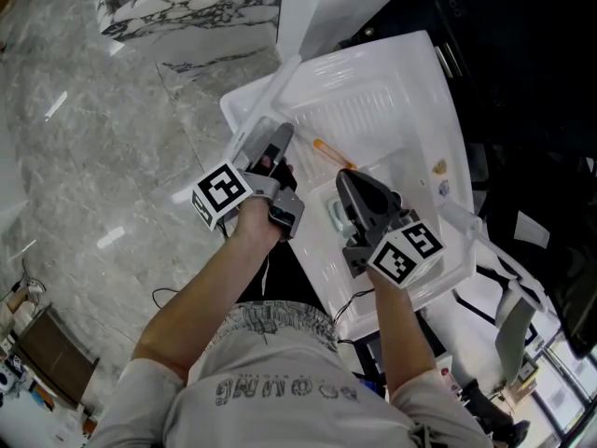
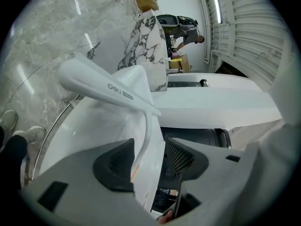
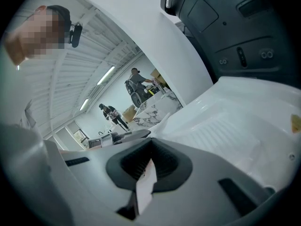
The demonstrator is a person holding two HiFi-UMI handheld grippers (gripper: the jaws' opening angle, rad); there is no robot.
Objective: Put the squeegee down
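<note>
The white squeegee (image 2: 103,86) stands upright over the white moulded tray (image 2: 89,126). Its wide head is at the top and its thin handle runs down between the jaws of my left gripper (image 2: 149,147). Those jaws stand open: the handle lies by the left pad and a gap shows to the right pad. In the head view the left gripper (image 1: 278,143) sits at the tray's (image 1: 410,91) left rim, where the long white squeegee (image 1: 266,101) shows. My right gripper (image 1: 350,183) hovers over the tray's near part. Its jaws (image 3: 150,150) are shut on a white flat strip (image 3: 145,188).
A thin orange-tipped stick (image 1: 331,152) lies in the tray between the grippers. Grey marble floor (image 1: 93,110) spreads left, with a marble block (image 1: 187,7) at the back. Dark machinery (image 1: 532,110) borders the tray's right side. People (image 3: 110,113) stand far off.
</note>
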